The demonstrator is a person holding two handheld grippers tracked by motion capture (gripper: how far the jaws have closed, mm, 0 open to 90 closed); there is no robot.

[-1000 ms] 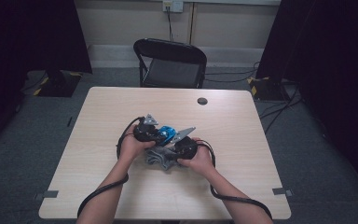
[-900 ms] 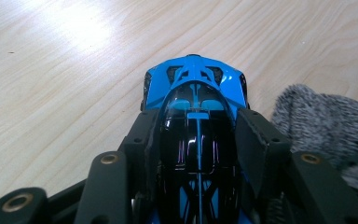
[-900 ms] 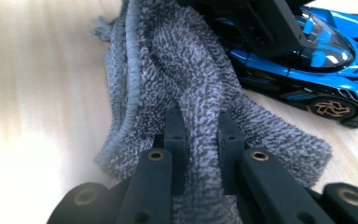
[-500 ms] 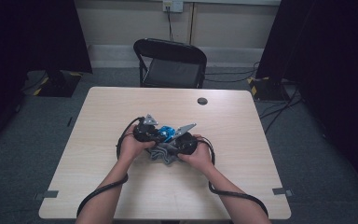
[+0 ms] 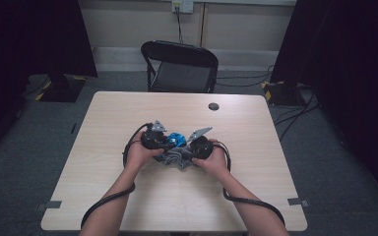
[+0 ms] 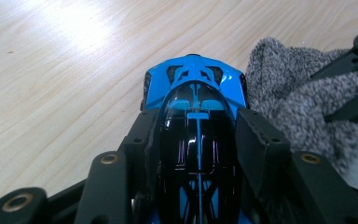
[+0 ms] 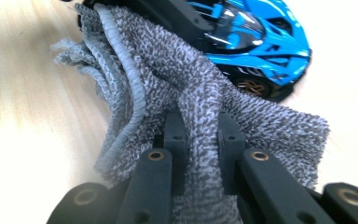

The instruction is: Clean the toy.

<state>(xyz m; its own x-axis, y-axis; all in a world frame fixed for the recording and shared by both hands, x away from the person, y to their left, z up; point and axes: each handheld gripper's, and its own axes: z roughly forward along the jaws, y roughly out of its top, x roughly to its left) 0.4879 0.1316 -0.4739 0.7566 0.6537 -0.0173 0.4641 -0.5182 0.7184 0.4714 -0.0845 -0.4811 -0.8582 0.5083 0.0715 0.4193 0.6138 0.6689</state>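
While clamped on car (image 6: 193,88) and cloth (image 7: 200,107), both hand-held grippers over pale wooden table (image 5: 256,196).

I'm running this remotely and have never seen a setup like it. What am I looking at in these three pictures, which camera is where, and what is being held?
There is no robot arm here: a person at a wooden table holds a hand-held two-jaw gripper in each hand. The high view looks down from above the person's side; the left gripper is on the left and the right gripper on the right, close together near the table's middle. The other two pictures come from cameras riding on the grippers, looking along their black jaws. In the left gripper view the jaws are closed on the sides of a blue and black toy car. In the right gripper view the jaws pinch a fold of grey cloth, which lies against the car. A small dark disc lies farther back.
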